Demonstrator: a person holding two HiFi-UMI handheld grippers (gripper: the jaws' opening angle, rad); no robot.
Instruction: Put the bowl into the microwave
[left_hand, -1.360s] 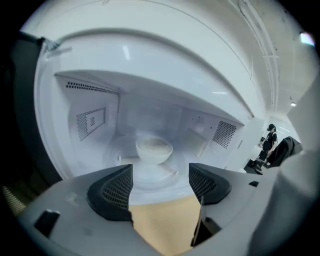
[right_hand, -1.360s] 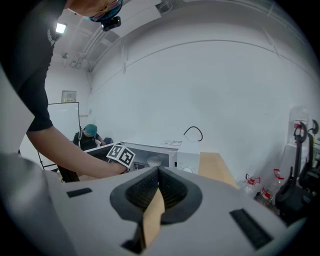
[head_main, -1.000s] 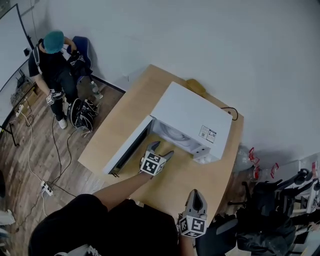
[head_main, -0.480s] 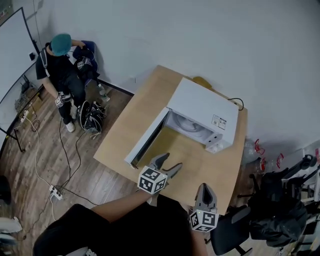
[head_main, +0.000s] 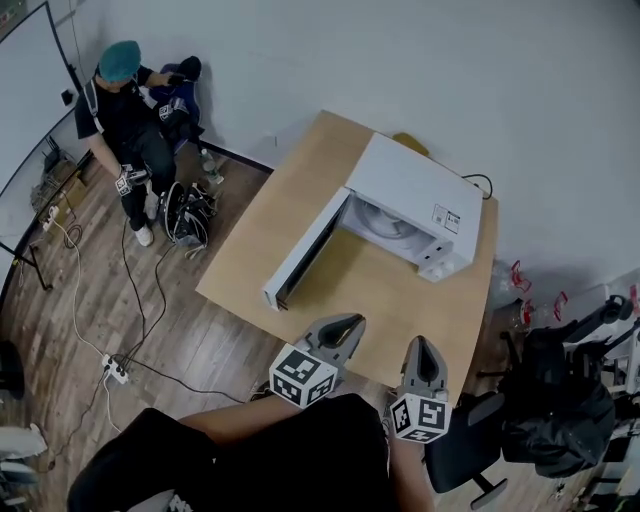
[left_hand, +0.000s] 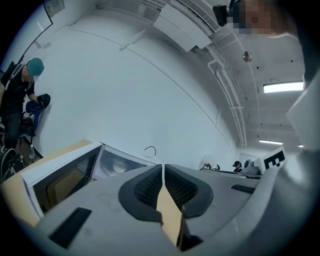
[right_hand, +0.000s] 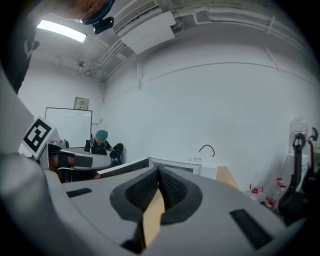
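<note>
A white microwave stands on the wooden table with its door swung wide open. Inside the cavity a pale round shape shows; I cannot tell whether it is the bowl or the turntable. In the left gripper view the microwave lies ahead, with that pale shape inside. My left gripper hangs over the table's near edge, shut and empty; its pads meet. My right gripper is beside it, also shut and empty.
A seated person in a teal cap is at the far left by a whiteboard. Cables and a power strip lie on the wooden floor. A black chair stands to the right. A black cord runs behind the microwave.
My left gripper has drawn back from the microwave's opening to the table's near edge, and its jaws have gone from wide open to shut. The right gripper stayed shut.
</note>
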